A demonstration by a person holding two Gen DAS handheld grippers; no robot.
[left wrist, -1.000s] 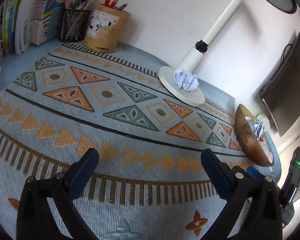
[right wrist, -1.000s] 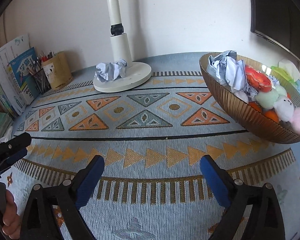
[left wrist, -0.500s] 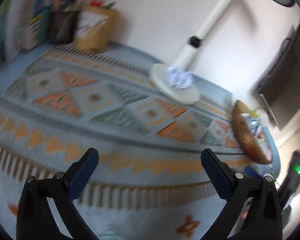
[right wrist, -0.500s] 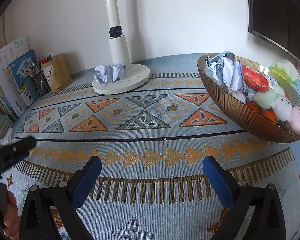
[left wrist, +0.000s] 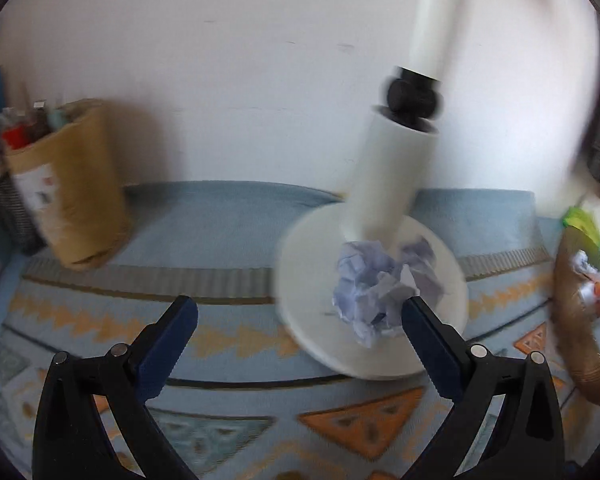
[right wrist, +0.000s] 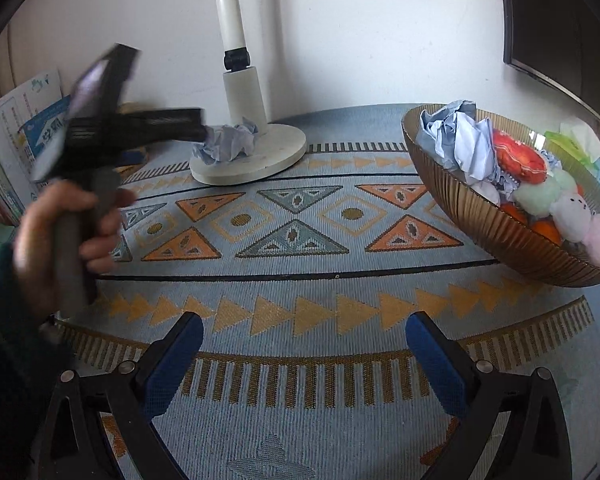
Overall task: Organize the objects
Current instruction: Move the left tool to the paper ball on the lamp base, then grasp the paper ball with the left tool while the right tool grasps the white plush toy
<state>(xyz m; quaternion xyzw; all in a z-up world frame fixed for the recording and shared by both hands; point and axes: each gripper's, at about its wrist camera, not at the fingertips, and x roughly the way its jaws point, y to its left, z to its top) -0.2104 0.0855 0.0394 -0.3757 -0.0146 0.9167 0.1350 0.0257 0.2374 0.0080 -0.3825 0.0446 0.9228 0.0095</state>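
Paper ball [left wrist: 384, 288], pale lilac and tightly creased, is sitting on the lamp base [left wrist: 312, 280]; motion blur is smearing its edges. Left gripper [left wrist: 298, 316] and right gripper [right wrist: 304, 334] are both holding jaws apart.

Left gripper [left wrist: 298, 316]: it has moved far across the patterned mat [left wrist: 228, 336], from the near edge up to the lamp base [left wrist: 312, 264]; jaws as wide apart as before.
Paper ball [left wrist: 376, 284]: earlier small and distant in the left wrist view, now large, just beside the right fingertip [left wrist: 414, 312].
Left hand [right wrist: 64, 236]: a second ago barely visible at the left edge of the right wrist view, now raised and reaching toward the lamp.
Left wrist view: now blurred.
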